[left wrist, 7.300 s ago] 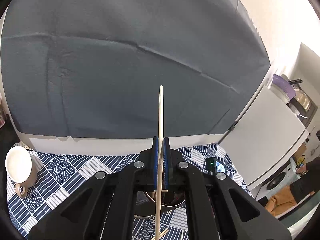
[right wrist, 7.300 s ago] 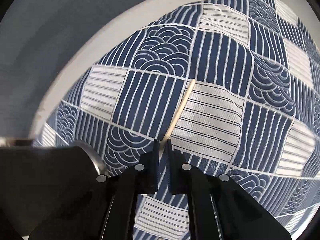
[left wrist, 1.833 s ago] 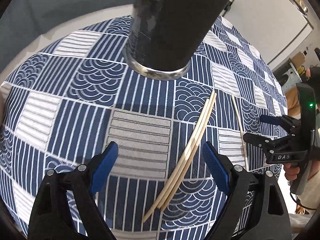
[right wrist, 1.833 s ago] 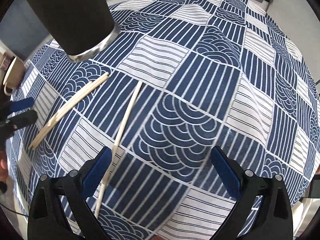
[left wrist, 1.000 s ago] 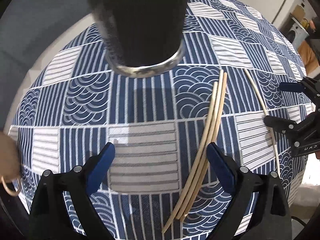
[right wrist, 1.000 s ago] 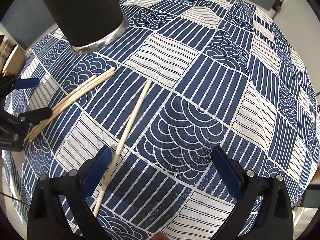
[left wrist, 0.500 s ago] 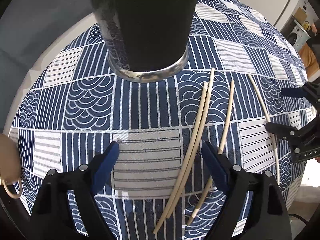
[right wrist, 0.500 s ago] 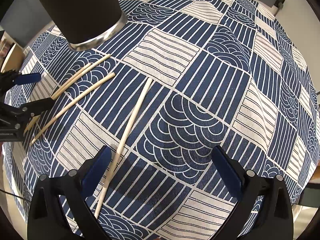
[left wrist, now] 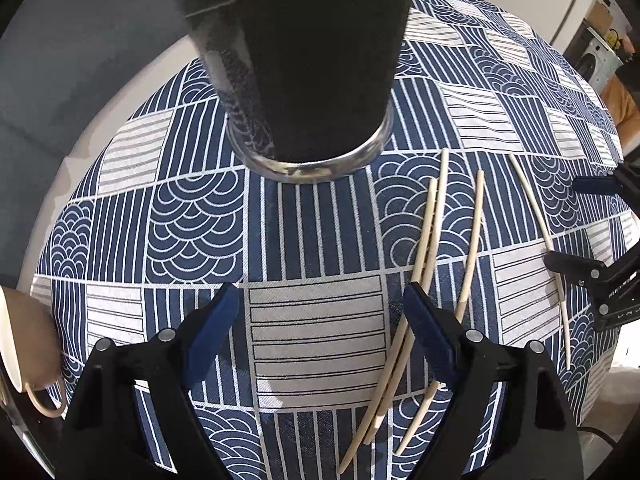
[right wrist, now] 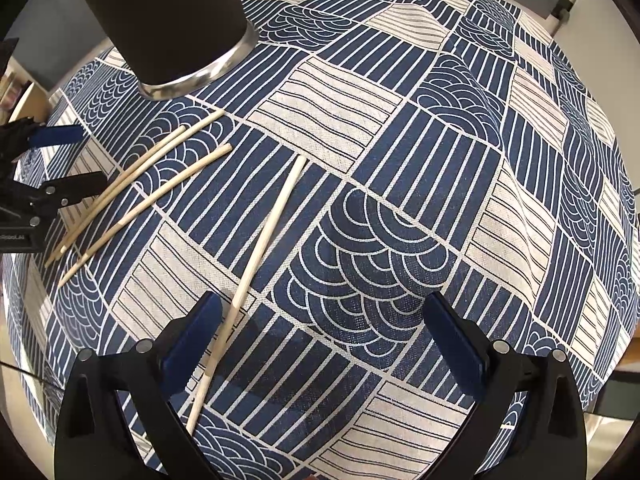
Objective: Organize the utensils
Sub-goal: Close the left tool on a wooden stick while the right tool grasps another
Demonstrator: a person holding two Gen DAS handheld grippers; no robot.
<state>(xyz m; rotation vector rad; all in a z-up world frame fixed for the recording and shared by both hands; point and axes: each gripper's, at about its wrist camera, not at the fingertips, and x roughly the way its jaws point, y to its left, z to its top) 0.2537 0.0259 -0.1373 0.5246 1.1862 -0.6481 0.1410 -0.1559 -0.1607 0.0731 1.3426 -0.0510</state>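
Observation:
Several pale wooden chopsticks lie on the blue patterned tablecloth. In the left wrist view a close pair (left wrist: pixel 427 240) and a third chopstick (left wrist: pixel 471 248) lie right of centre, running under my right finger; a lone chopstick (left wrist: pixel 541 232) lies further right. My left gripper (left wrist: pixel 320 316) is open and empty above the cloth. A tall black utensil holder (left wrist: pixel 304 60) with a steel base stands just ahead. In the right wrist view the lone chopstick (right wrist: pixel 264 240) runs to my left finger; my right gripper (right wrist: pixel 328 328) is open and empty. The holder (right wrist: pixel 160 16) stands at top left.
A beige cup (left wrist: pixel 24 344) lies at the left edge of the left wrist view. The round table's edge (left wrist: pixel 120 92) curves behind the holder. The other gripper shows at the right edge (left wrist: pixel 600 272) and, in the right wrist view, at the left edge (right wrist: pixel 36 192).
One chopstick has separated from the bundle and now lies apart to its right. My left gripper has lowered and moved closer to the holder. My right gripper has come slightly lower toward the lone chopstick.

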